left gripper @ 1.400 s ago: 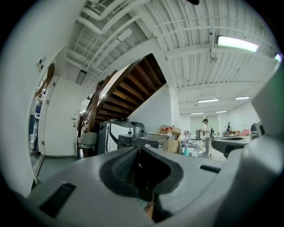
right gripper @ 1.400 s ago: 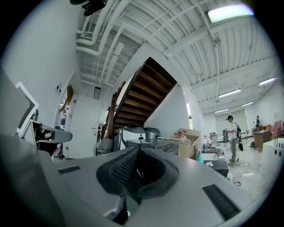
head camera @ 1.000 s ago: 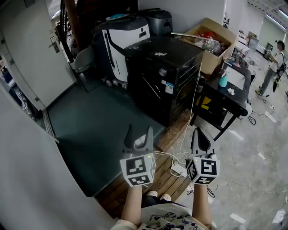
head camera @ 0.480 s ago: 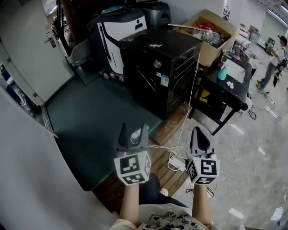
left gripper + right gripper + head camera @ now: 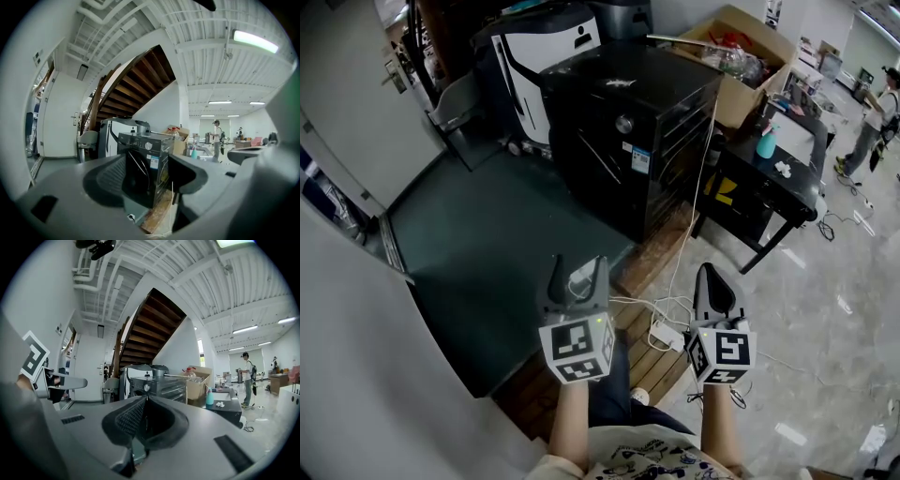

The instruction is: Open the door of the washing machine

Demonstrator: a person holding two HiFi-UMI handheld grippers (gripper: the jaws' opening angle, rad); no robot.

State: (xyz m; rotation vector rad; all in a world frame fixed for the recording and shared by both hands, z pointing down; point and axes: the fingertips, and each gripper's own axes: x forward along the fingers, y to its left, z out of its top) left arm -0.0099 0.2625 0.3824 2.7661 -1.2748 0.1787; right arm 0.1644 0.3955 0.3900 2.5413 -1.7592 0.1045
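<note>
Well short of the washing machine [image 5: 630, 131], the left gripper [image 5: 577, 268] had just been opening, empty, the right gripper [image 5: 713, 274] sat closed; its stiff, latched door [image 5: 596, 174] probably needed a firm pull at the rim.

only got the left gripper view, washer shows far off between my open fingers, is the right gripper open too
observer: no, the right gripper has its fingers together with nothing between them.
operator: anything on the floor on my way in
observer: yes, the head view shows a white power strip lying on the wooden boards just ahead of you.
operator: how do the two grippers sit
observer: side by side. The left gripper, whose fingers have just been opening with nothing in them, is about level with the right. Both are well short of the washing machine.
</note>
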